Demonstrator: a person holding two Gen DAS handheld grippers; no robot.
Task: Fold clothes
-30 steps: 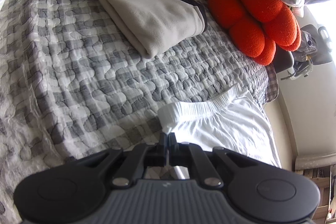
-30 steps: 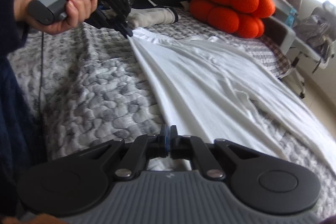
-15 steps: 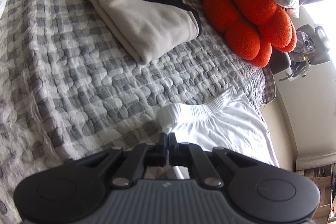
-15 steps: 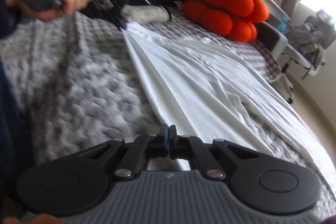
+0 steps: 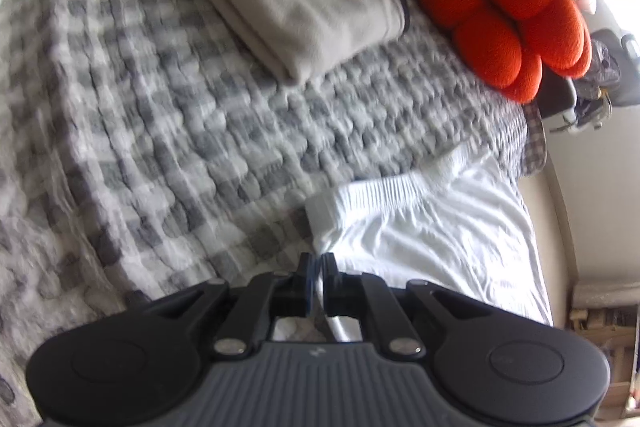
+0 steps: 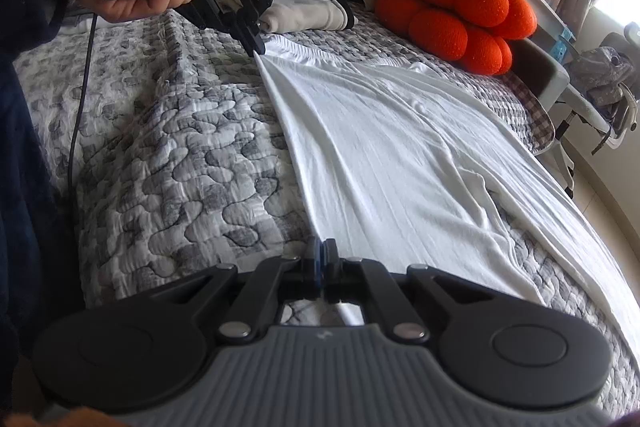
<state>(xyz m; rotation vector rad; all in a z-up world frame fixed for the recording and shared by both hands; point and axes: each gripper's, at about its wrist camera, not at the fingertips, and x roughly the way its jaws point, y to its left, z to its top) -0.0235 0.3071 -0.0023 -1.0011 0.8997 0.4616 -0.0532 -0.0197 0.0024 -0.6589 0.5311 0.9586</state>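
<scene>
**Two tools pinch one edge of the white pants**

The white pants (image 6: 400, 155) lie spread out on the bed (image 6: 168, 155). The left tool (image 6: 256, 47) is closed tight on the corner by the stretchy waistband (image 5: 384, 187). The right tool (image 6: 320, 259) is closed tight on the same long edge, nearer the person. To fold well, I think both tools should lift together, keep that edge pulled straight, and lay it across to meet the far edge. Go slowly so no bumps form.

Quilted grey bed (image 6: 168, 163); white garment (image 6: 400, 163) spread flat; folded beige garment (image 5: 296, 7); orange cushion (image 6: 456, 15)
</scene>
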